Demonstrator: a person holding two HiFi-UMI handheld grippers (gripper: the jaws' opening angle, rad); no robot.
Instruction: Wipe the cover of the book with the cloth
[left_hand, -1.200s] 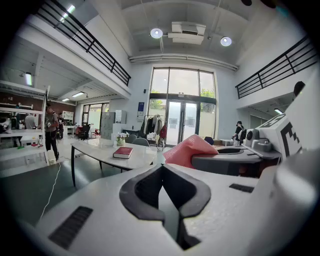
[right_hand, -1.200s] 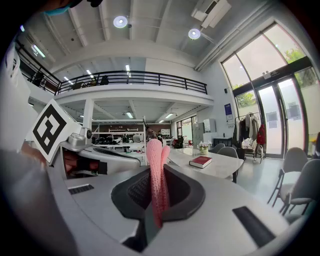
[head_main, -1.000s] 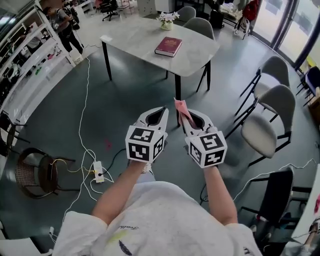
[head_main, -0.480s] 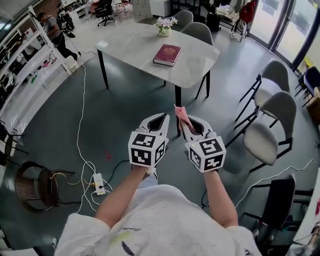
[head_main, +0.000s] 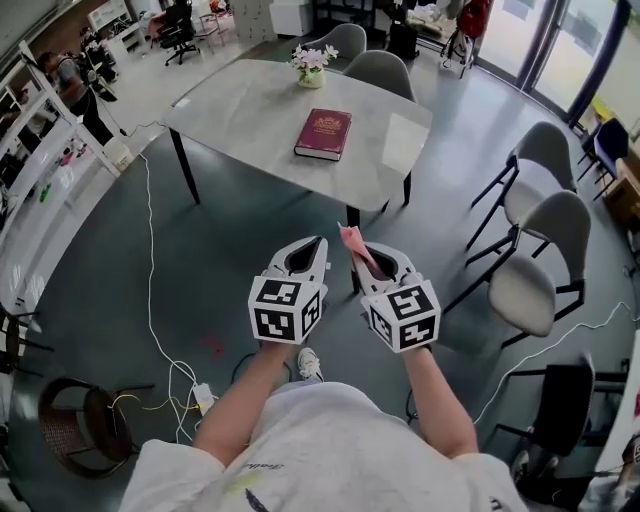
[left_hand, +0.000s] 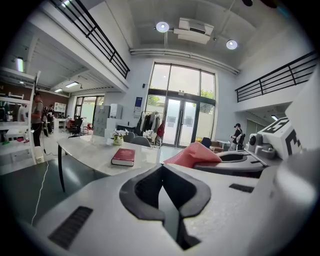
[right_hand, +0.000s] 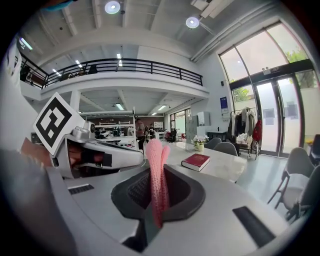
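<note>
One pale table (head_main: 250, 110) spans the upper middle of the head view. Its near leg drops behind my right gripper (head_main: 356, 258) and is partly hidden. Several chairs (head_main: 525, 285) stand along the right side, and the ones nearest the frame edge are cut off. Both grippers sit side by side in the lower middle, held over the floor well short of the table. My left gripper (head_main: 318, 244) has its jaws pressed together with nothing between them. My right gripper is clamped on the pink cloth (head_main: 352, 240), which sticks up as a folded strip with its lower end buried between the jaws. The dark red book (head_main: 323, 134) lies flat near the table's middle, well apart from both grippers, and its cover print is too small to read. Beyond it, near the far edge, stands a small flower pot (head_main: 311, 70).
</note>
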